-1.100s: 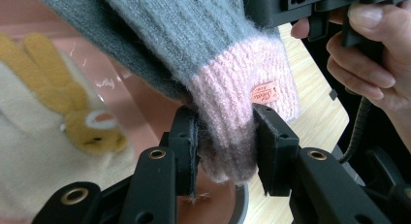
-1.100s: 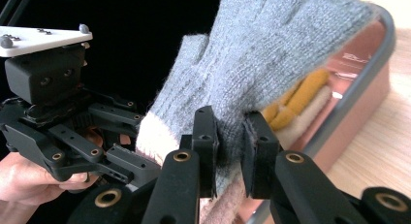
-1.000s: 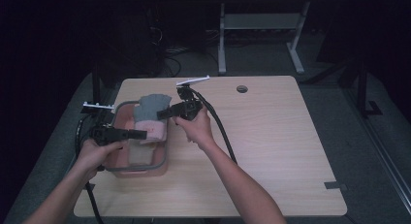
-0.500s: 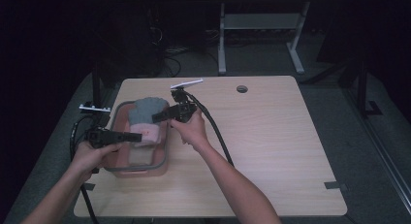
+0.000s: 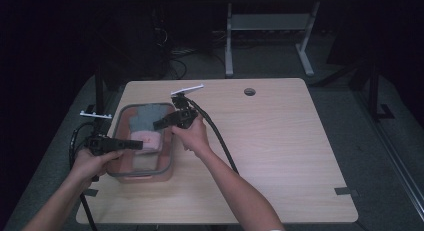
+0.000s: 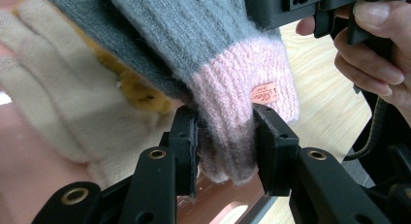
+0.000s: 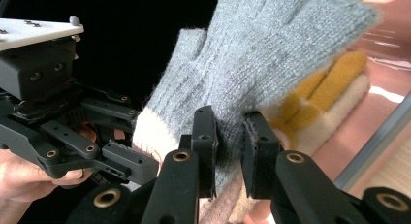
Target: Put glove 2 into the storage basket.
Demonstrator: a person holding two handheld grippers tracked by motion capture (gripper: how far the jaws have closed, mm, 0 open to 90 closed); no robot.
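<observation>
Item 1, left gripper (image 5: 131,144): clenched on the pink cuff (image 6: 242,103) of the grey glove (image 5: 147,117). In the left gripper view both pads press the knit from either side, the cuff bunched between them. The glove's body runs away from these jaws, up and forward, toward the other tool.

Item 2, grey glove: held at both ends, stretched over the clear bin (image 5: 169,168). Its long axis lies from one set of tongs to the other, cuff at the left gripper, finger end beyond the right gripper. It hangs above the bin's contents; whether it touches them cannot be told.

Item 3, cream glove (image 6: 58,103) and mustard-yellow glove (image 7: 334,73): lying in the bin, under and beyond the grey glove as seen from either set of jaws.

Item 4, right gripper (image 5: 159,124): clenched on the grey knit near the palm, seen in the right gripper view with fabric pinched between the pads (image 7: 206,146). The fingers fan out past these jaws.

Judgement: the glove looks to be on its way into the bin. With both hands equally attached, laying it flat turns on keeping that cuff-to-fingers line along the bin's length.
</observation>
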